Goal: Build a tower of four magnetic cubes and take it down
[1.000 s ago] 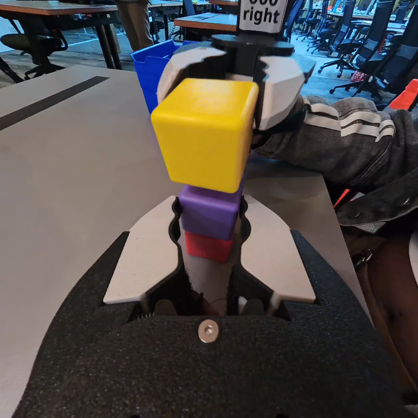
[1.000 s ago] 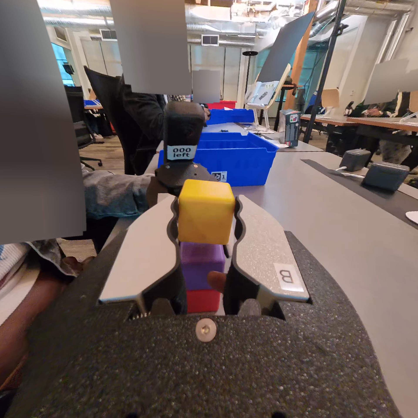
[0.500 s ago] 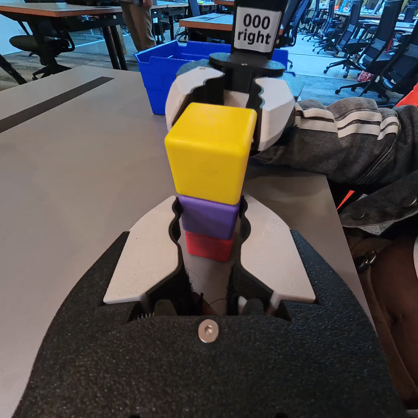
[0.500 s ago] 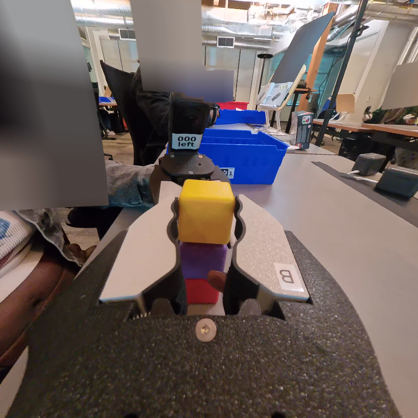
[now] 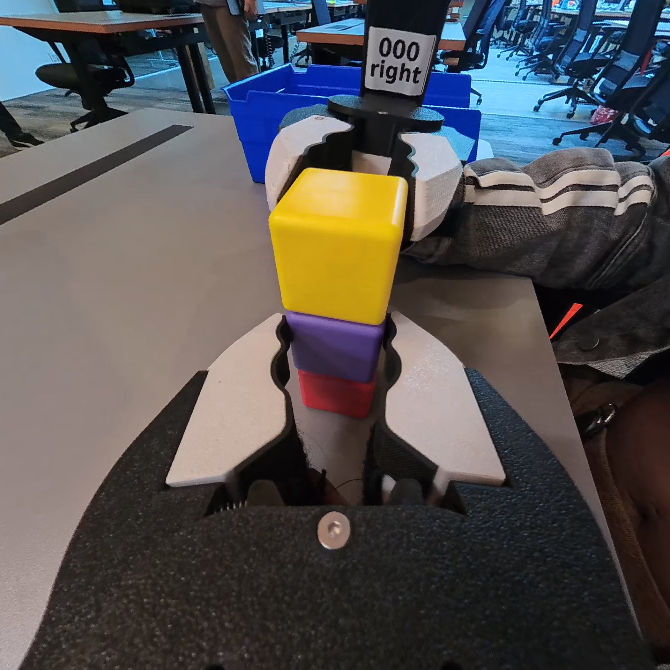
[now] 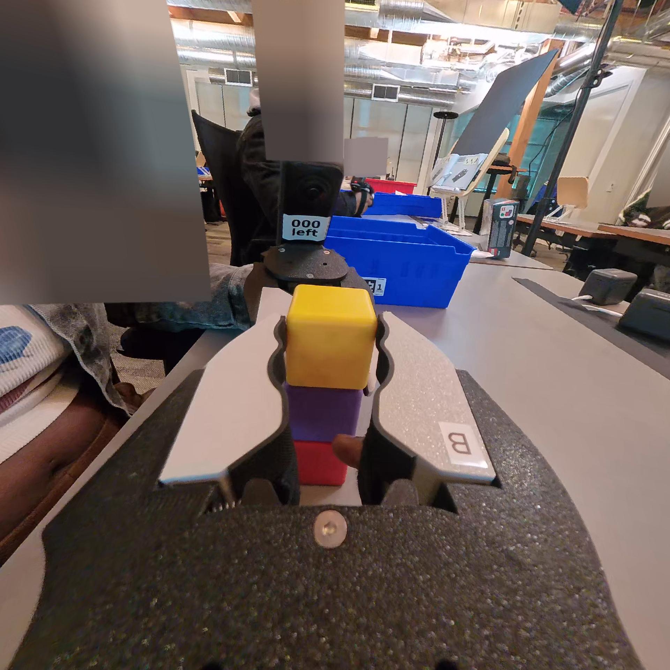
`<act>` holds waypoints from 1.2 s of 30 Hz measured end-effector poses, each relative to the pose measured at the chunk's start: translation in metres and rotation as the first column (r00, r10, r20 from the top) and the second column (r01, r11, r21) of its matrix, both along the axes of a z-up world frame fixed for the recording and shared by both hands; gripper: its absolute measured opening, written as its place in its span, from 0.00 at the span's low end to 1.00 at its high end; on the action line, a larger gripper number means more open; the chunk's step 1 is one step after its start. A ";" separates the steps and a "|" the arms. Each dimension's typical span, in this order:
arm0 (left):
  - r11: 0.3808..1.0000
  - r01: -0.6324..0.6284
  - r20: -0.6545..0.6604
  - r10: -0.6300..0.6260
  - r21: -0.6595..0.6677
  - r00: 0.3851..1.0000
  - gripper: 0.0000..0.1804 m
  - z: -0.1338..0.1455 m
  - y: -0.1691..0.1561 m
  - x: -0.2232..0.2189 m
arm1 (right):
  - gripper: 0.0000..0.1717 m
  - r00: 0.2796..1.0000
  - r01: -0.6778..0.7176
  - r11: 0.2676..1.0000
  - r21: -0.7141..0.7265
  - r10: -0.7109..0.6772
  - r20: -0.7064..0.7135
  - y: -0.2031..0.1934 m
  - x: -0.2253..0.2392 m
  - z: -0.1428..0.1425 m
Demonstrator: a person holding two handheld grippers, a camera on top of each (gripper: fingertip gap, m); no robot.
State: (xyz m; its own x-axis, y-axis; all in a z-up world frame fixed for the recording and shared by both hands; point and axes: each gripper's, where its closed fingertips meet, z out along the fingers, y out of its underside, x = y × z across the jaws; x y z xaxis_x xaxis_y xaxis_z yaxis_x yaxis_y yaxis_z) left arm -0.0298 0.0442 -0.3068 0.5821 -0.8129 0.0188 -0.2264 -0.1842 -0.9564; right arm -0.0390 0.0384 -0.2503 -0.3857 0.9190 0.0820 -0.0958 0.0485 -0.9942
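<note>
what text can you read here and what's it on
I won't quote writing; it stands on:
white label on right gripper's post: legible
white label on left gripper's post: legible
sticker on right gripper's finger: legible
tag on blue bin: partly legible
box far back: too small

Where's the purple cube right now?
The purple cube sits mid-stack in both wrist views, on the red cube and under the yellow cube, between the left gripper fingertips.

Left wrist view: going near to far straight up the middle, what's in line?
Left gripper shut on the purple cube → right gripper holding the yellow cube → blue bin → brown-topped desks.
</note>
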 end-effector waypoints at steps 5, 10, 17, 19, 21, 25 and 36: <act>1.000 -0.001 -0.001 0.001 0.001 1.000 0.27 0.000 0.000 0.000 | 0.27 1.000 -0.003 1.000 0.001 0.003 -0.006 0.000 0.000 0.000; 1.000 0.008 -0.008 -0.008 -0.003 1.000 0.28 -0.001 -0.002 0.000 | 0.28 1.000 -0.002 1.000 0.007 0.002 -0.010 0.000 0.000 0.000; 0.995 -0.089 0.032 0.088 0.051 0.996 0.60 0.050 -0.012 -0.028 | 0.60 0.992 0.072 0.989 -0.132 -0.084 -0.093 0.019 0.009 0.026; 0.988 -0.134 0.041 0.132 0.072 0.990 0.64 0.081 -0.025 -0.045 | 0.69 0.987 0.098 0.983 -0.152 -0.116 -0.110 0.022 0.010 0.031; 0.954 -0.273 0.013 0.273 0.122 0.962 0.63 0.112 -0.033 -0.083 | 0.72 0.981 0.119 0.980 -0.161 -0.141 -0.133 0.023 0.012 0.037; 0.676 -0.706 -0.058 0.729 0.211 0.682 0.56 0.154 -0.043 -0.226 | 0.74 0.977 0.132 0.981 -0.143 -0.153 -0.146 0.019 0.014 0.043; 0.255 -0.961 -0.499 0.822 -0.111 0.275 0.47 0.009 -0.022 -0.452 | 0.74 0.974 0.139 0.981 -0.132 -0.160 -0.159 0.015 0.020 0.047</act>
State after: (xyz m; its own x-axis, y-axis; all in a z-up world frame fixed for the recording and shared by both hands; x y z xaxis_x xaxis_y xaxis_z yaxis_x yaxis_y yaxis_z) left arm -0.4818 0.0224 -0.2974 0.9419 0.2807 -0.1844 0.0800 -0.7208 -0.6885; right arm -0.0192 0.0535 -0.2029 -0.2331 0.9722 0.0198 -0.2627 -0.0433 -0.9639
